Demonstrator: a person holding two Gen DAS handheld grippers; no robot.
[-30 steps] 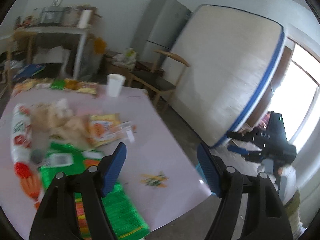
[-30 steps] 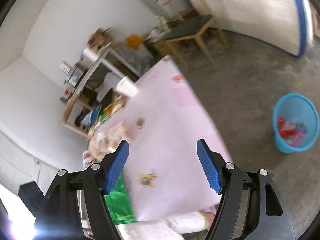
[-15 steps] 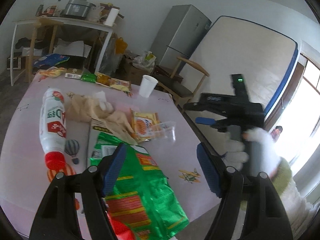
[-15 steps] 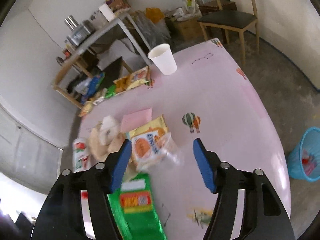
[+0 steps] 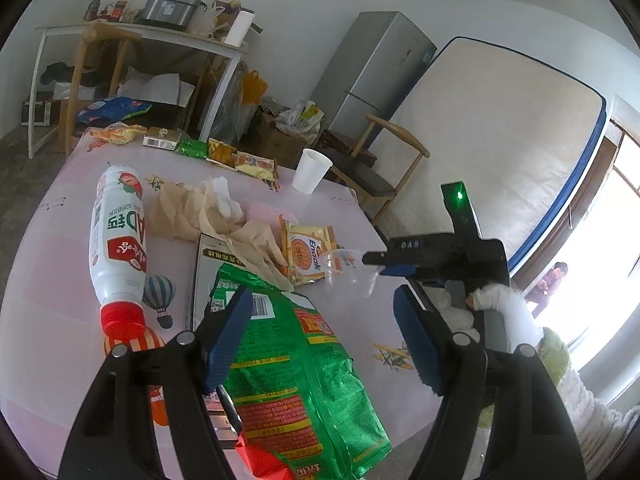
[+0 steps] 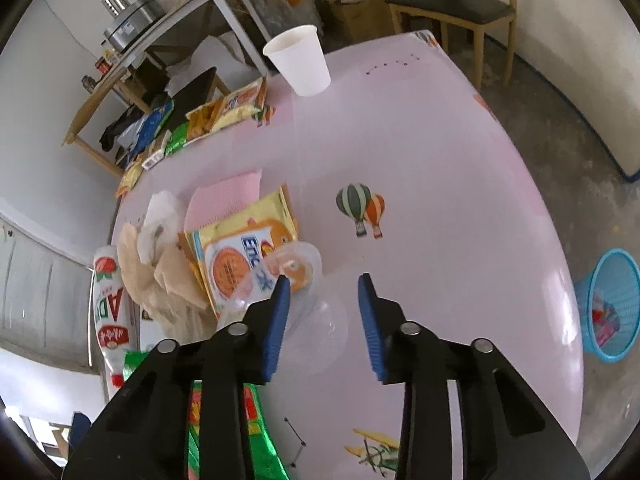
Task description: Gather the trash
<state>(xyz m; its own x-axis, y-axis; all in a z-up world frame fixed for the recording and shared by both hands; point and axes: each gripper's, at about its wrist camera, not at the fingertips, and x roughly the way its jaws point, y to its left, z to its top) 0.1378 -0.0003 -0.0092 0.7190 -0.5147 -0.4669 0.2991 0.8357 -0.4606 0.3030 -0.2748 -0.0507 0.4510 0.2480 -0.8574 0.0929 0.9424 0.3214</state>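
I am closing the right gripper [image 6: 323,280] around the clear plastic cup [image 6: 310,300], which lies beside the biscuit packet [image 6: 240,256] on the pink table [image 6: 440,200]. It looks light, thin and easy to crush, so I take its rim gently. The left gripper [image 5: 322,334] hangs open and empty above the green bag [image 5: 304,380]. A blue bin [image 6: 612,304] stands on the floor at the right.

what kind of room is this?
Probably a lived-in home room used for eating and storage: a fridge, a mattress leaning on the wall, and a pink table strewn with snack wrappers.

Left claw [image 5: 322,336] jaws wide apart; right claw [image 6: 324,308] angled down, jaws closing.
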